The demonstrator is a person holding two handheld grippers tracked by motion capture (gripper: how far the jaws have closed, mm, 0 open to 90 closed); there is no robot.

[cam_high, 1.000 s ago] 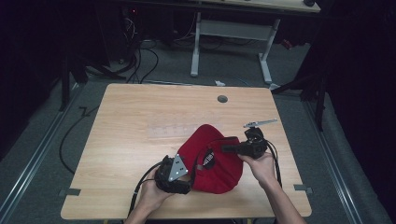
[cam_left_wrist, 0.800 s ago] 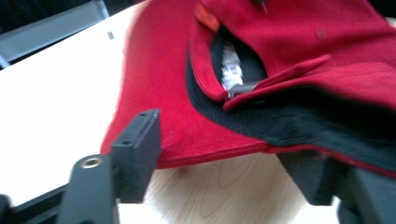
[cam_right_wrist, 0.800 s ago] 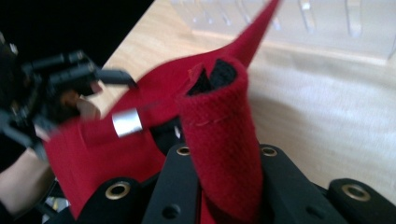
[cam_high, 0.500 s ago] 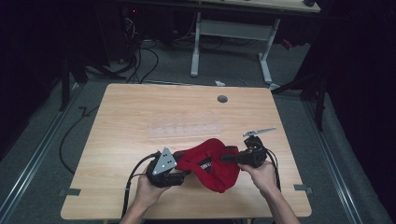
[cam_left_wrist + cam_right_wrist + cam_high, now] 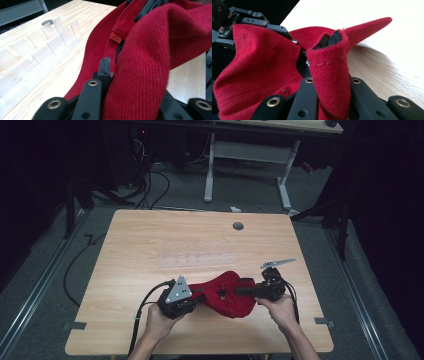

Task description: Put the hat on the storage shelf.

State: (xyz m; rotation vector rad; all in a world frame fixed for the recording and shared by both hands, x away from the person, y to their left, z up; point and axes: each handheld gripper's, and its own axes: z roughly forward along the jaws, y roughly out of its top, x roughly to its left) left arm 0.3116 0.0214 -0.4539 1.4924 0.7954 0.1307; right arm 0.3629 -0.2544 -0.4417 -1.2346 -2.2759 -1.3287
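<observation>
The table (image 5: 150,250) is pale wood, with a small round hole (image 5: 238,226) near its far edge and a clear ridged strip (image 5: 197,259) lying flat across its middle.

Near the front edge, a red cap (image 5: 227,292) hangs stretched between the two grippers, sagging in the middle and just above the wood — whether its lowest fold touches the table cannot be told. In the left gripper view an orange tag (image 5: 116,37) sits on a seam of the cap, and the clear strip lies off to one side.

The left gripper (image 5: 192,297), with its grey plate on top, is at the cap's left end. Its jaws have just been closing, and its own view shows red fabric pinched between them — clamped on the cap.

The right gripper (image 5: 250,291) is at the cap's right end. In its own view a fold of the cap's edge rises from between the jaws, gripped tight, with the other gripper's black frame beyond the cloth.

A hand (image 5: 160,320) holds the left gripper; another hand (image 5: 282,310) holds the right.
</observation>
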